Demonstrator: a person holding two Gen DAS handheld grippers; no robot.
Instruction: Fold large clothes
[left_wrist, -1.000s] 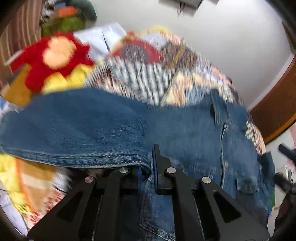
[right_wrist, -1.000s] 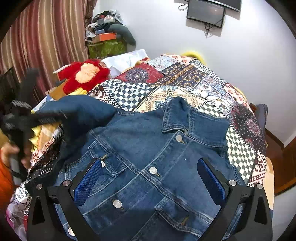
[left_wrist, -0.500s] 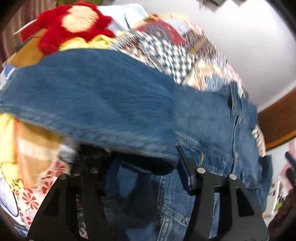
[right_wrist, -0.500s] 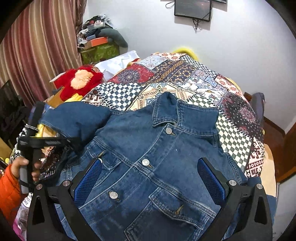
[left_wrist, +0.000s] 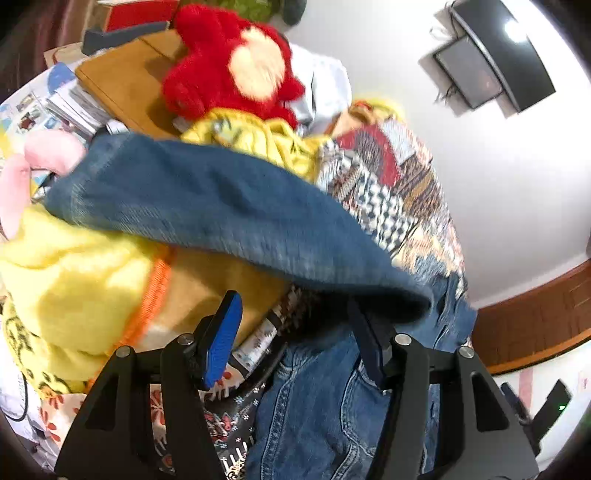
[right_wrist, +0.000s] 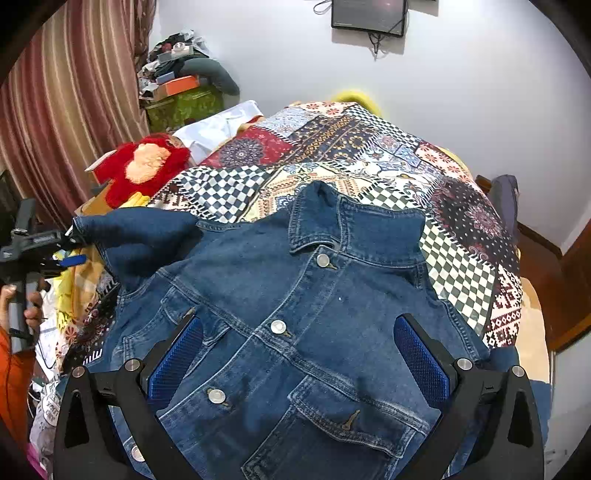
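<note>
Right tongs (right_wrist: 295, 363): spread wide, holding nothing, poised just above the chest of the denim jacket (right_wrist: 295, 314).
Left tongs (left_wrist: 295, 332): parted, blue pad (left_wrist: 221, 343) bare and clear of cloth; sleeve (left_wrist: 221, 214) drapes over the far finger — nothing pinched that I can see.
Jacket position: front side up, buttoned, on the patchwork bedspread (right_wrist: 369, 158); collar (right_wrist: 351, 225) toward the far wall, hem toward the camera.
Sleeve position: sticks out sideways off the jacket's left shoulder, over the yellow blanket (left_wrist: 74, 269) at the bed edge.
Step in hand: judged as the start — sleeve fold-in, body not yet folded.
Next move calls for: left tongs to close on the cuff end and carry it across the chest; right tongs could pin the body so it does not drag.
Risk: stiff denim may spring back if laid without a press.
Far field: red plush toy (right_wrist: 144, 170) beyond the blanket, wall screen (right_wrist: 369, 14) above the bed.
Hidden or unclear: other sleeve not visible; hem cut off by the frame; left view blurred, so contact between sleeve and far finger is uncertain.
</note>
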